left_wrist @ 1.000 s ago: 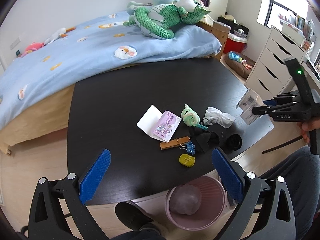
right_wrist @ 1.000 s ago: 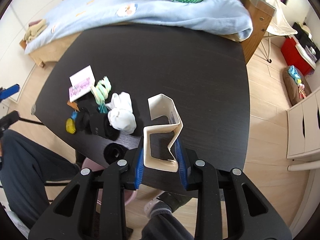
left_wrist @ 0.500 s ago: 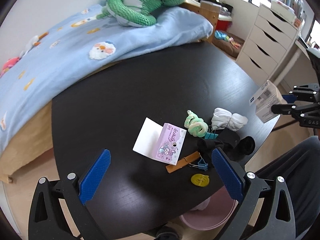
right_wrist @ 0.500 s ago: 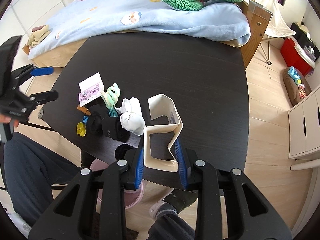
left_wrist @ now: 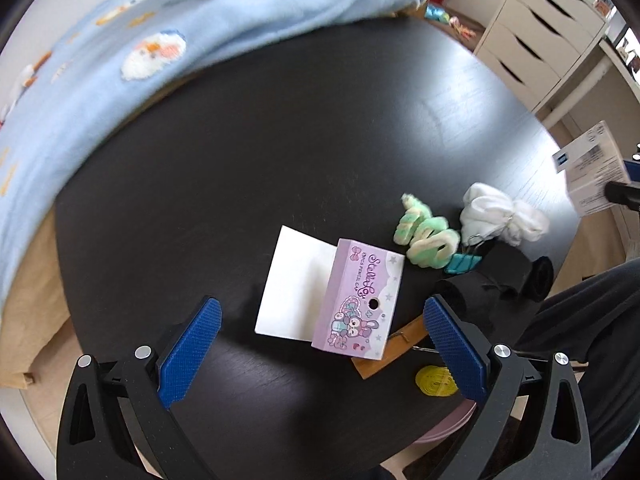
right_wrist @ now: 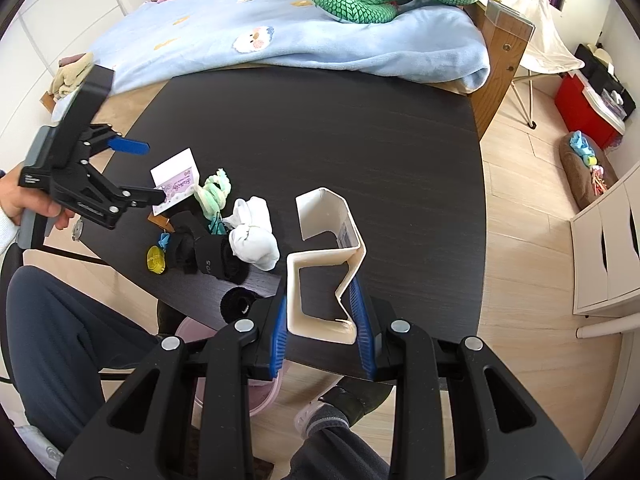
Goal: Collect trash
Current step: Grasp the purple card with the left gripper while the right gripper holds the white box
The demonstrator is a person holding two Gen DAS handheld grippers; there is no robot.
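A flattened purple pencil-cap box lies on the black table with its white flap open. My left gripper hangs open just above it, blue pads on either side. In the right wrist view the same box sits under the left gripper. My right gripper is shut on a crushed white carton, held over the table's near edge; that carton shows at the right rim of the left wrist view.
Beside the purple box lie a green-and-cream scrunchie, white socks, black socks, a teal binder clip, a wooden clothespin and a yellow disc. A pink bin stands under the table edge. A bed borders the far side.
My left gripper has moved forward and down over the table, closing in on the purple box, which now fills more of its view. The right gripper and its carton have stayed put.
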